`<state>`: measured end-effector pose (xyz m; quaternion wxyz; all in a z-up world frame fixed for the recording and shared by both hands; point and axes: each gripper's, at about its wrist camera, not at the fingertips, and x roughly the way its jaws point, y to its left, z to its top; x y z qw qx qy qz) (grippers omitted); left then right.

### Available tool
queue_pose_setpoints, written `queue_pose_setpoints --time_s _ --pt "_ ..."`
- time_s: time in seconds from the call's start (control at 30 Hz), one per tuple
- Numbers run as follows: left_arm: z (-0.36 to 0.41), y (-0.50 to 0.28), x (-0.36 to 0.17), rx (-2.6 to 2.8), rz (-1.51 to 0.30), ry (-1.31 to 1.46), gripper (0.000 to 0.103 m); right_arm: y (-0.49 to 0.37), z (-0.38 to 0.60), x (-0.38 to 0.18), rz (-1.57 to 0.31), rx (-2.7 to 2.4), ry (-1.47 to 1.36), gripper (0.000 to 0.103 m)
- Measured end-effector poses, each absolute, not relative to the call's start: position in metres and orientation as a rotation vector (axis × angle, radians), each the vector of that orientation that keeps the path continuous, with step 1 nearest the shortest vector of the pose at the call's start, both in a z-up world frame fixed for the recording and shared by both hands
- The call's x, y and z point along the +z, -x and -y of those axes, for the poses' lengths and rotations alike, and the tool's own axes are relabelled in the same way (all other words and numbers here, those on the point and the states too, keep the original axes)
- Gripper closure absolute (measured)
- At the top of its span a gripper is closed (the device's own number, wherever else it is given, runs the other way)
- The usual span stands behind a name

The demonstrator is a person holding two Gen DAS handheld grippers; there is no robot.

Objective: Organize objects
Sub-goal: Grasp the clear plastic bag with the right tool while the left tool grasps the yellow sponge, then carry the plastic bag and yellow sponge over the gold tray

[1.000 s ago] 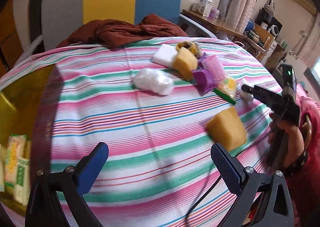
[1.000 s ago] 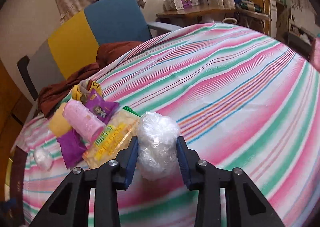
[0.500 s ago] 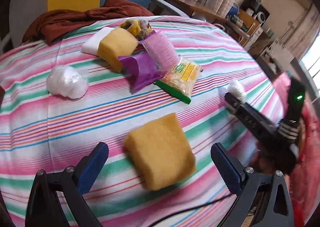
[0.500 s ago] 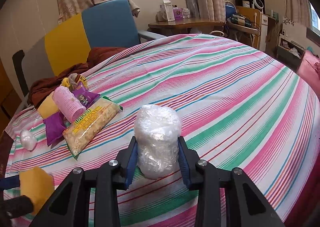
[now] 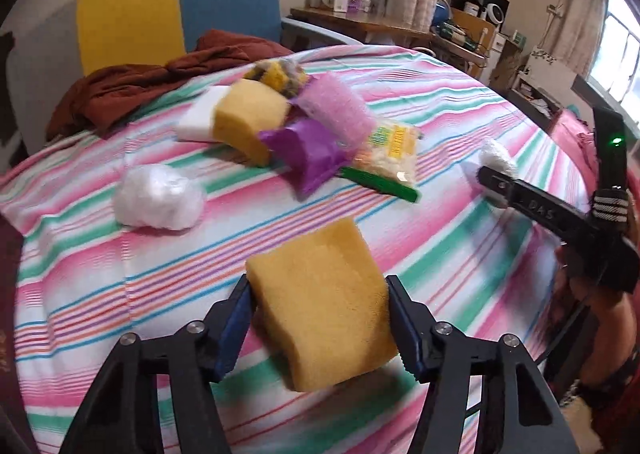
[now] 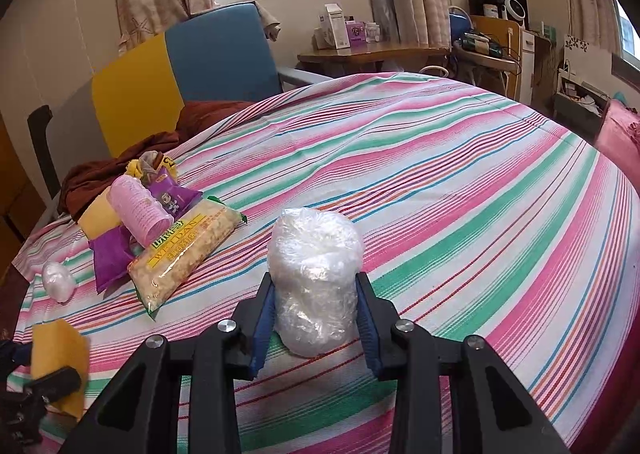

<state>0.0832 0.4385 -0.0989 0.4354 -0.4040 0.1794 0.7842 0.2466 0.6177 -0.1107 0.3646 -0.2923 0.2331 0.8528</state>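
Observation:
A yellow sponge [image 5: 324,326] lies on the striped tablecloth [image 5: 460,126] between the jaws of my left gripper [image 5: 317,288]. The jaws are closing and both blue pads touch its sides. The same sponge [image 6: 60,350] shows at the lower left of the right wrist view. My right gripper [image 6: 314,282] is shut on a crumpled clear plastic bundle [image 6: 316,254], held just above the cloth. A second plastic bundle [image 5: 158,196] lies alone at the left. Farther back is a pile: another yellow sponge [image 5: 248,118], a purple pouch [image 5: 308,154], a pink roll [image 5: 336,106] and a snack bag [image 5: 392,154].
A brown cloth [image 5: 152,82] is heaped at the table's far edge, before a yellow and blue chair [image 5: 180,2]. A white block [image 5: 196,118] leans under the pile. A wooden side table [image 6: 372,52] with boxes stands behind. A person's hand [image 5: 600,294] holds the right gripper.
My left gripper swung right and down to the near yellow sponge, and its wide jaws came in against it. The right gripper shifted a little, still holding the plastic bundle.

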Motion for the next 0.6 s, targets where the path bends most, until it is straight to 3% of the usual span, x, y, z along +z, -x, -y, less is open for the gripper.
queue_pose_setpoints --time_s 0.6 --pt "-0.371 -0.075 -0.085 1.947 -0.225 0.969 0.044 -0.249 -0.572 -0.082 -0.608 2.265 0.746 0.072"
